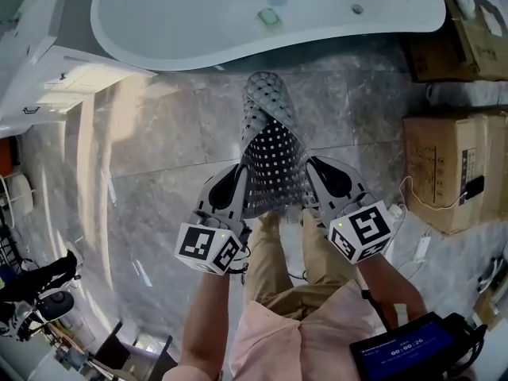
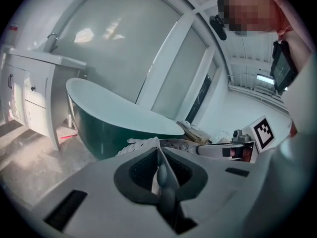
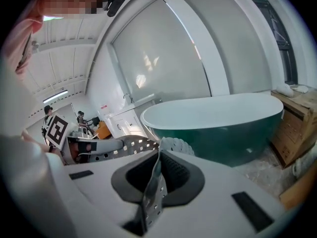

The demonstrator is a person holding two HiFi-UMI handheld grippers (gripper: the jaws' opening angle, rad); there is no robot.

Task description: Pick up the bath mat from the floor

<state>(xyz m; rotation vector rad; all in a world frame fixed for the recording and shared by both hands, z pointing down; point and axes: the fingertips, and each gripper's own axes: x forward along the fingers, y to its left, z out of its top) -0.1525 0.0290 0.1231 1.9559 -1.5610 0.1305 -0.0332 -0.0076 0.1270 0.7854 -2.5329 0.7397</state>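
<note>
A translucent grey bath mat (image 1: pixel 272 145) with rows of small holes hangs between my two grippers, well above the marble floor (image 1: pixel 159 173). Its near edge is stretched between them and the far end droops toward the tub. My left gripper (image 1: pixel 238 182) is shut on the mat's left corner (image 2: pixel 157 170). On the other side, my right gripper (image 1: pixel 311 177) is shut on the right corner, and a perforated strip of mat (image 3: pixel 154 182) shows pinched between its jaws. Both grippers point forward and slightly down.
A white freestanding bathtub (image 1: pixel 262 14) with a dark green outside (image 2: pixel 99 133) stands just ahead. Cardboard boxes (image 1: pixel 452 173) are stacked at the right. A white vanity cabinet (image 2: pixel 29 90) stands at the left. The person's legs (image 1: pixel 286 260) are directly below the grippers.
</note>
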